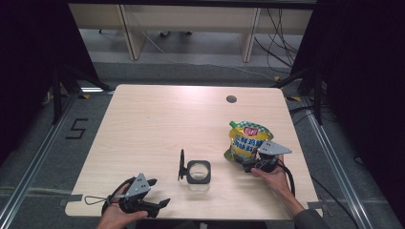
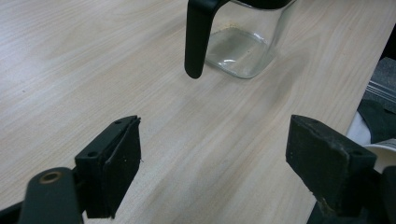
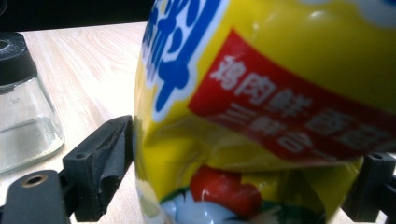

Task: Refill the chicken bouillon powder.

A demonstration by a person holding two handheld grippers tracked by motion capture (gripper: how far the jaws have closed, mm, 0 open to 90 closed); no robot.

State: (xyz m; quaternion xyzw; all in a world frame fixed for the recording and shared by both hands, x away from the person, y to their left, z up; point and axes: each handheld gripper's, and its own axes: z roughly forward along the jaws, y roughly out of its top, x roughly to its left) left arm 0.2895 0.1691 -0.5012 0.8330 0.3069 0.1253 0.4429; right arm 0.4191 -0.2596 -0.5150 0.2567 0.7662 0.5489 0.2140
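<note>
A yellow seasoning pouch (image 1: 248, 138) with red and blue print stands at the table's right. My right gripper (image 1: 252, 163) is at its lower end, open, with the pouch (image 3: 261, 116) between the jaws. The left jaw touches the pouch's side and the right jaw sits at its other edge. A clear glass jar (image 1: 198, 172) with a black rim stands at front centre, its black flip lid (image 1: 181, 164) raised on the left. My left gripper (image 1: 160, 192) rests open near the front left edge, with nothing between its jaws (image 2: 215, 154). The jar (image 2: 238, 46) is ahead of it.
The light wooden table (image 1: 157, 124) has a round cable hole (image 1: 231, 99) at the back right. The jar (image 3: 23, 116) stands just left of the pouch. Dark floor and metal rails run along both sides of the table.
</note>
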